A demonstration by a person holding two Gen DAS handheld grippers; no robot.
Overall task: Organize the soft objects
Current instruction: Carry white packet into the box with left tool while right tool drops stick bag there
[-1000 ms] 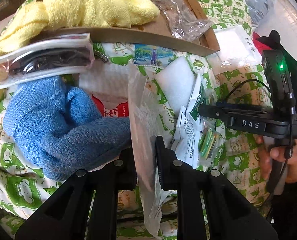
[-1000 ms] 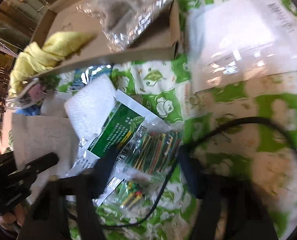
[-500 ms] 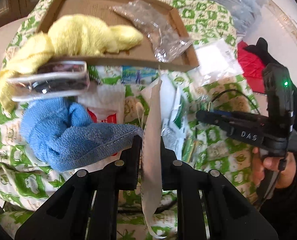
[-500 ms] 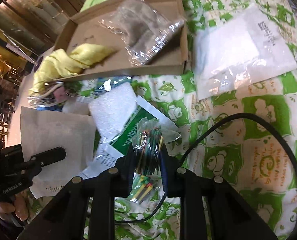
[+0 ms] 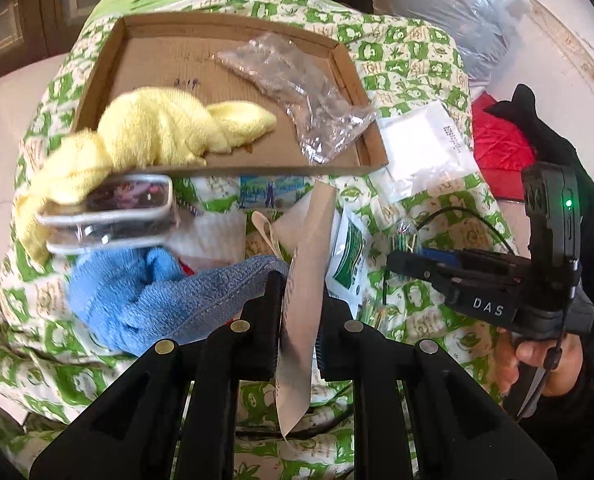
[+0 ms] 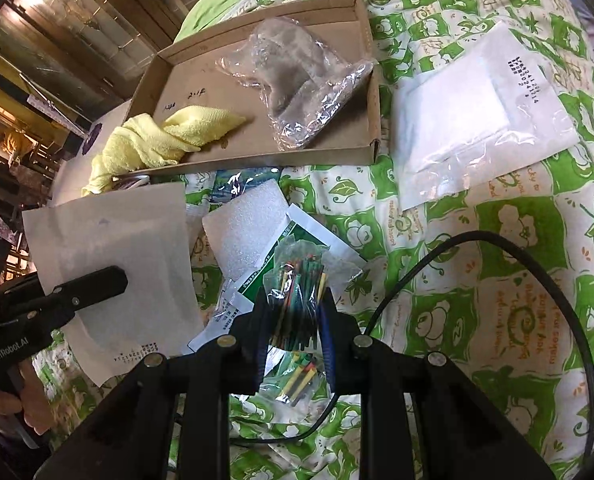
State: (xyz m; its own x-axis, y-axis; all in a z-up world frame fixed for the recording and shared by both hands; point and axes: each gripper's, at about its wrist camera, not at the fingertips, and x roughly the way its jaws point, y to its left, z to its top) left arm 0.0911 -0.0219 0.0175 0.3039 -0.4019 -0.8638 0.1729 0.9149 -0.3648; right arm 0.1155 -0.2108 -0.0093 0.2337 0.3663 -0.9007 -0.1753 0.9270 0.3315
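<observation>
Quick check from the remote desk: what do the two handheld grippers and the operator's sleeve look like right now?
Both are matte black, with angular fingers and round silver pivot bolts. The right gripper bears white letters "DAS", a lit green lamp on its upright body, blue pad edges and a thin black cable. The left gripper reads "GenRobot.AI". The sleeve is black.

right gripper (image 6: 293,308): clamped on a clear bag of coloured sticks (image 6: 297,300)
cardboard tray (image 6: 371,80): yellow cloth (image 6: 169,140), crinkly plastic bag (image 6: 297,80) inside
left gripper (image 6: 97,284): pinching a flat white pouch (image 6: 117,260)

Your two wrist cameras are looking steeply down past their claws, both sharing the shallow brown cardboard tray (image 5: 371,148) (image 6: 371,80) ahead.
</observation>
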